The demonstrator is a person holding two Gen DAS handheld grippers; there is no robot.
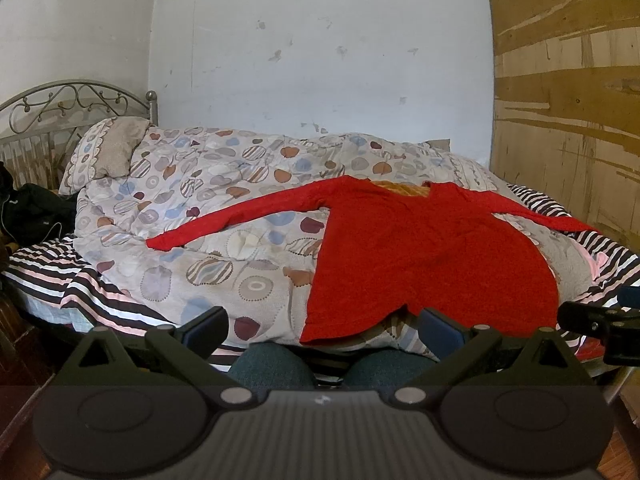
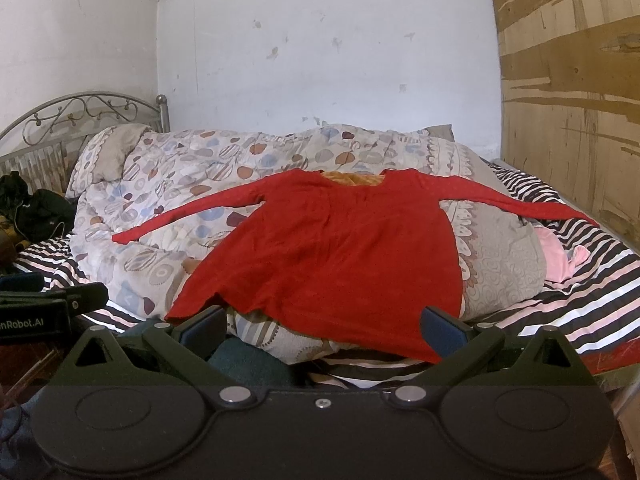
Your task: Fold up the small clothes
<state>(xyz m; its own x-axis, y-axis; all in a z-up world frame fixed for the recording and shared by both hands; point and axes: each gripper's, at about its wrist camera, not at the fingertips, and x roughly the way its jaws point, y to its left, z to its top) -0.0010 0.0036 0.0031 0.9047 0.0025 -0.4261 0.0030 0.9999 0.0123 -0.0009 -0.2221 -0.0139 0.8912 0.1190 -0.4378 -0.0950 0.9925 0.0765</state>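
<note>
So far we've folded nothing: red top (image 2: 332,248) lies spread flat, both grippers (image 1: 322,328) (image 2: 322,328) wide and empty.

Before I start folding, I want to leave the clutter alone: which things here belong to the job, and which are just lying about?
Part of the job:
red long-sleeved top, spread flat on the quilt
left gripper, open
right gripper, open

Just lying about:
patterned quilt
pillow
striped sheet
pink garment
black clothing by the metal headboard
</note>
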